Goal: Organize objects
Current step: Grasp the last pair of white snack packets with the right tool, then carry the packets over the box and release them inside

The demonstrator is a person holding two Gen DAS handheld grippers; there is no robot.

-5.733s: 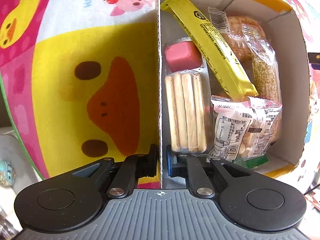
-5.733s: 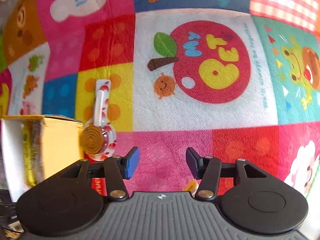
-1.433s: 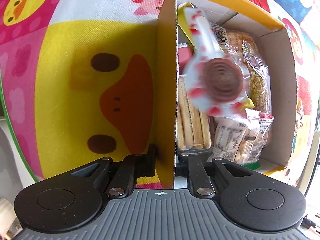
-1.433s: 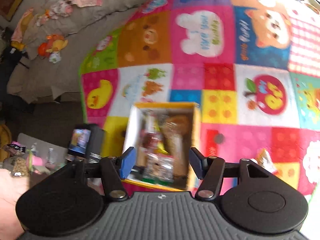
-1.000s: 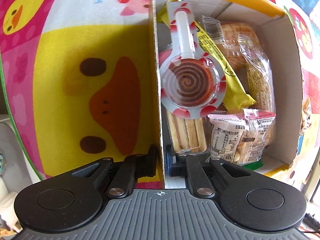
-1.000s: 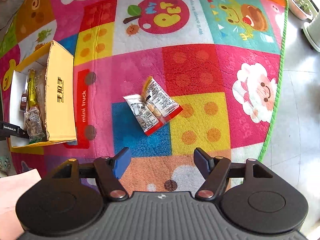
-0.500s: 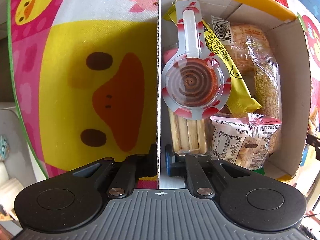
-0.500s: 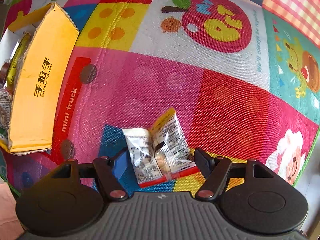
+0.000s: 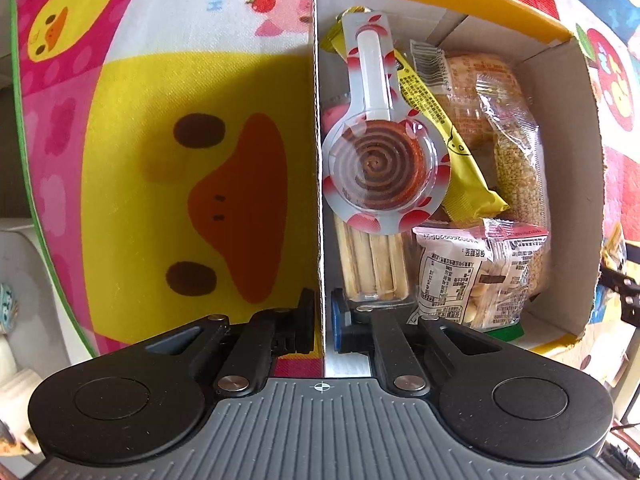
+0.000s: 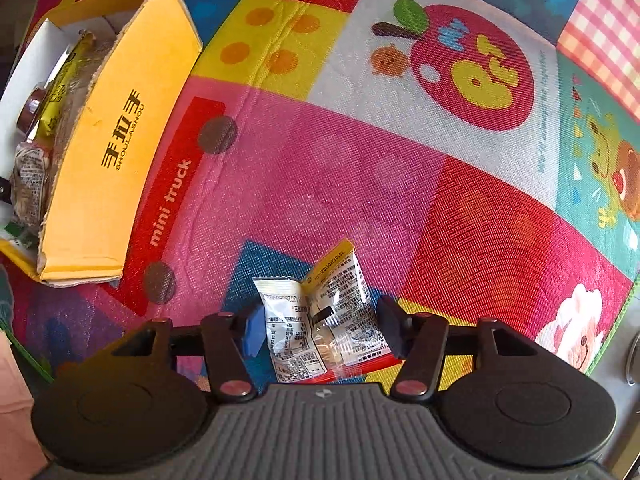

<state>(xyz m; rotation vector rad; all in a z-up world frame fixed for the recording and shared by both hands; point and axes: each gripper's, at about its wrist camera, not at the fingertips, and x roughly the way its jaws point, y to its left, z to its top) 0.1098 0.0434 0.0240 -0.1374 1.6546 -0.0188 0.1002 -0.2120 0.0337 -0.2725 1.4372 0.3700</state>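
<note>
A yellow cardboard box (image 9: 576,128) lies on the play mat, filled with snacks. A spiral lollipop in a clear pack (image 9: 382,168) lies on top of a biscuit-stick pack (image 9: 374,264), a yellow bar (image 9: 444,128), a grain bar (image 9: 520,168) and a small white packet (image 9: 468,280). My left gripper (image 9: 322,316) is shut on the box's near side wall (image 9: 318,160). The box also shows at the left of the right wrist view (image 10: 112,152). My right gripper (image 10: 322,330) is open, its jaws on either side of a small snack packet (image 10: 324,320) lying on the mat.
The colourful play mat (image 10: 340,176) lies around the box and packet. Its green edge (image 9: 24,120) and the floor beyond show at the left. The mat's right edge (image 10: 612,328) is near my right gripper.
The lollipop went from the mat into the box. My right gripper swung away from the box, came down over the snack packet and now straddles it. My left gripper kept hold of the box wall.
</note>
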